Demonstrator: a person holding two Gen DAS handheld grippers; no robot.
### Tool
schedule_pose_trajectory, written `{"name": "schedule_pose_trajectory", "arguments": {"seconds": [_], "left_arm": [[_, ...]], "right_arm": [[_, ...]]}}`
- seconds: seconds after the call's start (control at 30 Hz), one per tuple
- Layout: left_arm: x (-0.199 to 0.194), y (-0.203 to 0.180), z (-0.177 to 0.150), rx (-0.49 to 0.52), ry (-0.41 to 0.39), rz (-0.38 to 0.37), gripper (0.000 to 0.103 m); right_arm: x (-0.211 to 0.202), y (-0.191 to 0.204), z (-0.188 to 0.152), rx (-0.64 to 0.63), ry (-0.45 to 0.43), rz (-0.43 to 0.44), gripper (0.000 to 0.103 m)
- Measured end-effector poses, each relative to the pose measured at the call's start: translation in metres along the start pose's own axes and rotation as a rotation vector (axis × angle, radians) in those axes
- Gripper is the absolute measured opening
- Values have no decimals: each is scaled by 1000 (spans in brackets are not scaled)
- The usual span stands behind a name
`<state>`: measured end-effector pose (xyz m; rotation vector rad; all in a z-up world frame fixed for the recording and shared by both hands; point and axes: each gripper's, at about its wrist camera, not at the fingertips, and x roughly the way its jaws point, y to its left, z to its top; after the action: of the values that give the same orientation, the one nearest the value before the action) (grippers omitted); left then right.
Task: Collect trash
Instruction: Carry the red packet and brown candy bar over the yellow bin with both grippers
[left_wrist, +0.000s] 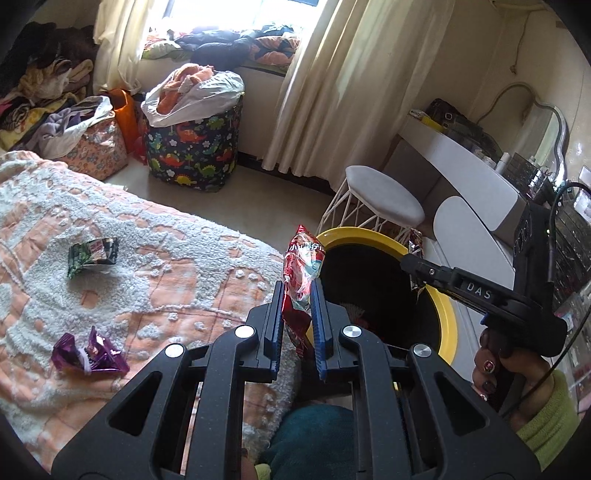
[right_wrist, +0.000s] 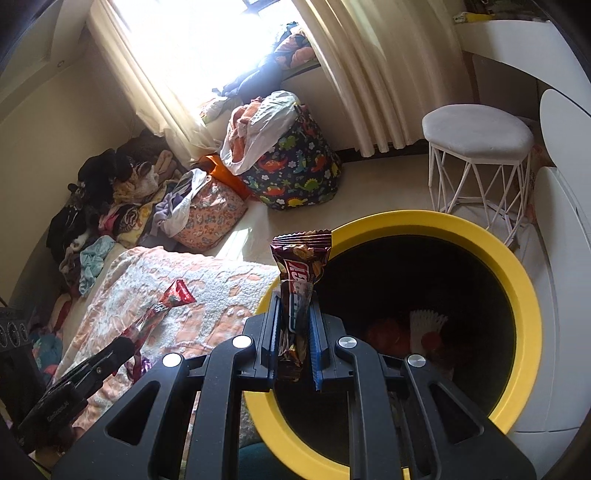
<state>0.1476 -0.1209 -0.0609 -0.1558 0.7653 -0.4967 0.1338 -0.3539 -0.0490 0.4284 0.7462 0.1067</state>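
My left gripper is shut on a red snack wrapper, held upright at the bed's edge beside the yellow-rimmed trash bin. In the right wrist view my right gripper is shut on a brown candy wrapper at the near left of the bin's yellow rim. The bin holds red and white rubbish. The right gripper also shows over the bin in the left wrist view, and the left gripper with its red wrapper shows at lower left of the right wrist view. A green wrapper and a purple wrapper lie on the bed.
The bed has an orange and white blanket. A white wire stool stands behind the bin, beside a white dressing table. A dinosaur-print laundry bag and piles of clothes sit by the curtained window.
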Motion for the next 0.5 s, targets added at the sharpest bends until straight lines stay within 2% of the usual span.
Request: {"name": "schedule_pose_trajectory", "arguments": {"seconds": [0.5], "left_arm": [[43,-55,-19,115,113,-70,9]], "right_arm": [[-4,-46,4,93,-18,-84,14]]}}
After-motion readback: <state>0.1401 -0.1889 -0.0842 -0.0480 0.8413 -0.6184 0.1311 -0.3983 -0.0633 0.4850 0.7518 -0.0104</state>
